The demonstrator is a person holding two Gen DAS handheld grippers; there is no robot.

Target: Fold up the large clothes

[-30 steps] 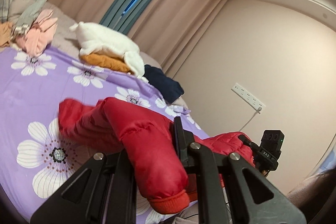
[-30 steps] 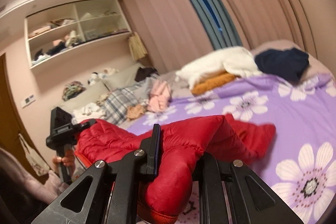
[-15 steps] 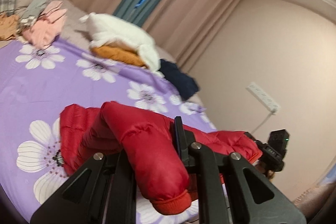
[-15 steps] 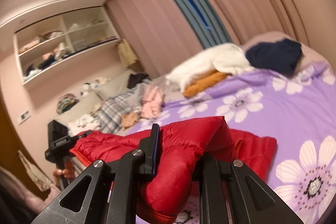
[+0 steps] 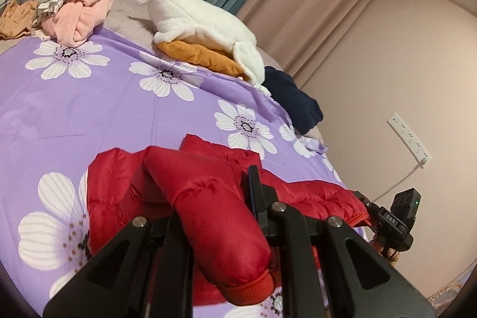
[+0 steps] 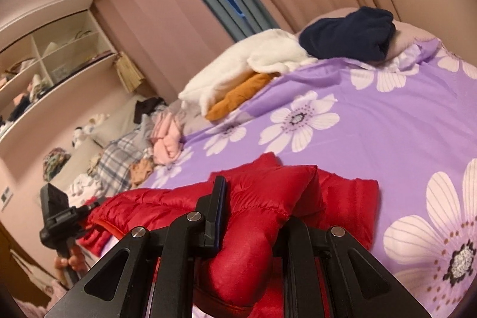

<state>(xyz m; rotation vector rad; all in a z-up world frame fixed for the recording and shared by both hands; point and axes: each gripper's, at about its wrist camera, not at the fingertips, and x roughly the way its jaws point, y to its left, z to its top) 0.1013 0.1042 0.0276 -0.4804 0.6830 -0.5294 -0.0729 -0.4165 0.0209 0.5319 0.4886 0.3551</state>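
Two wrist cameras look out over a bed covered by a purple sheet [image 5: 98, 109] printed with large white flowers. A red puffer jacket [image 5: 313, 192] lies partly on the sheet in the lower middle of both views, its far part resting flat while the near part is lifted.

In the left view, the left gripper [image 5: 214, 216] is clamped on a padded red sleeve that ends in a ribbed cuff at the bottom centre. In the right view, the right gripper [image 6: 253, 231] is clamped on the other sleeve in the same way. Each gripper also shows small in the other camera: the right one at the lower right edge of the left view, the left one at the lower left of the right view, with fingers wrapped around its handle.

Along the top of the sheet sit a white fleece [image 5: 202, 20] on top of an orange garment [image 5: 202, 55], a navy garment [image 5: 292, 103] to its right, and a pink heap [image 5: 80, 14] at the upper left.

What could go wrong: the shiny padded fabric looks slippery and springy, so a sleeve may slide out of a grip or puff back open once laid down. If one hand leads the other, the fold would probably land crooked. Dragging the jacket forward might also bunch the sheet beneath it.
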